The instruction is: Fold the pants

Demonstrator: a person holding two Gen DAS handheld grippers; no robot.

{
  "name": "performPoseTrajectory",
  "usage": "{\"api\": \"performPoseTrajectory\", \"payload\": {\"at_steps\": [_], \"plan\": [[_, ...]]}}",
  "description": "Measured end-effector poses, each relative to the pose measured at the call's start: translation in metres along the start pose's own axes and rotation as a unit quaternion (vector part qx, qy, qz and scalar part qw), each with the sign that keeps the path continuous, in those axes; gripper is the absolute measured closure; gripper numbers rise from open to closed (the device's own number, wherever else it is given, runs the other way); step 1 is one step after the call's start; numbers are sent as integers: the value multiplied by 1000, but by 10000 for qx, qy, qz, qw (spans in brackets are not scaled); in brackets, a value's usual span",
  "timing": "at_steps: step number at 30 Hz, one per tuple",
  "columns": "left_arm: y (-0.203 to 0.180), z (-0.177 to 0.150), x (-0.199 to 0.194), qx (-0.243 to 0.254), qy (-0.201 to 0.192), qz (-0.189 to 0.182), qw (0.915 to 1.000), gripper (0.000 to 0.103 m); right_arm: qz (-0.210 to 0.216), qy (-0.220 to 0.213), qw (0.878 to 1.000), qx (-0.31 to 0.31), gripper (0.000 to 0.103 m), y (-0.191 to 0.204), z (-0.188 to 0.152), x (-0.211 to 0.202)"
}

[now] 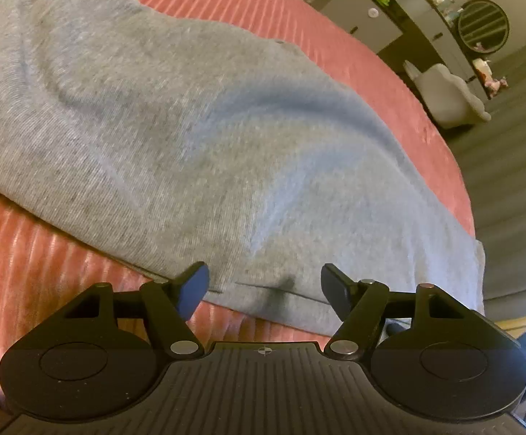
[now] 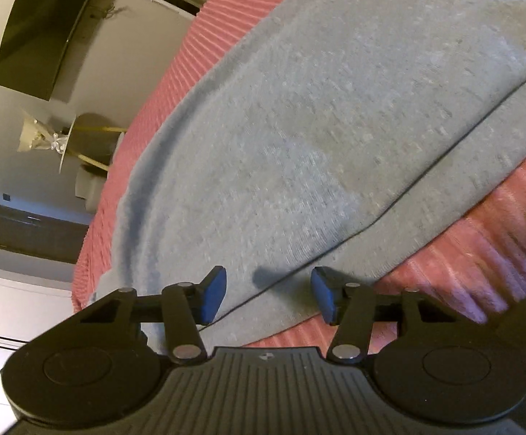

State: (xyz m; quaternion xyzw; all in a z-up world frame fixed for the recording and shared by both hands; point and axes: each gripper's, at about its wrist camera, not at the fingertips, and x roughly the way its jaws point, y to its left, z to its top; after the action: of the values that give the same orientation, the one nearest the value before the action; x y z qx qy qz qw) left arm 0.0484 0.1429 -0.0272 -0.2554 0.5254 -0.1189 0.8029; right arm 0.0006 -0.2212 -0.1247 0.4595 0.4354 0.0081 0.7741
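Pink ribbed bedspread (image 1: 27,253), grey pants (image 1: 190,137) spread flat, left gripper (image 1: 264,290) and right gripper (image 2: 268,293) agape above hem

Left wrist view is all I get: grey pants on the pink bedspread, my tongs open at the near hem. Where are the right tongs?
Observer: The right tongs stand open over another edge of the grey pants, fabric between the pads, nothing pinched.
Operator: Is there a layer edge there?
Observer: Yes, a dark fold line runs diagonally from the right tongs toward the upper right, one layer lying over another.
Operator: What is beside the pants on that side?
Observer: The pink bedspread shows on both sides of the pants; beyond its far edge stands a small round table.
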Motion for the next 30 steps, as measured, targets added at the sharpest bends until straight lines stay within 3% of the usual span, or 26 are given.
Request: {"api": "performPoseTrajectory", "payload": {"at_steps": [4,6,8,9,12,16,21,24,27,30], "plan": [[4,-3,2,-26,184,-166,9997,29,140,5,9997,193,66,-1,2,9],[6,-6,9,-184,460,-347,9982,29,162,31,9997,204,86,-1,1,16],[8,-7,16,-325,637,-516,9961,29,150,102,9996,229,94,-1,-1,24],[8,-7,19,-345,637,-433,9964,29,143,106,9995,251,96,-2,-1,27],[8,-2,24,-441,485,-230,9976,29,214,75,9993,296,98,-3,0,31],[15,1,20,-759,405,-432,9954,29,485,66,9969,610,96,-7,2,35],[6,-4,8,-554,297,-536,9966,29,453,138,9980,426,94,1,2,38],[-2,-6,6,-578,289,-875,9941,27,500,205,9969,571,94,-2,4,43],[-14,-7,17,-290,274,-631,9972,27,522,204,9962,662,94,-4,5,46],[-8,-7,31,-490,476,-566,9961,28,563,197,9961,646,93,-3,5,42]]}}
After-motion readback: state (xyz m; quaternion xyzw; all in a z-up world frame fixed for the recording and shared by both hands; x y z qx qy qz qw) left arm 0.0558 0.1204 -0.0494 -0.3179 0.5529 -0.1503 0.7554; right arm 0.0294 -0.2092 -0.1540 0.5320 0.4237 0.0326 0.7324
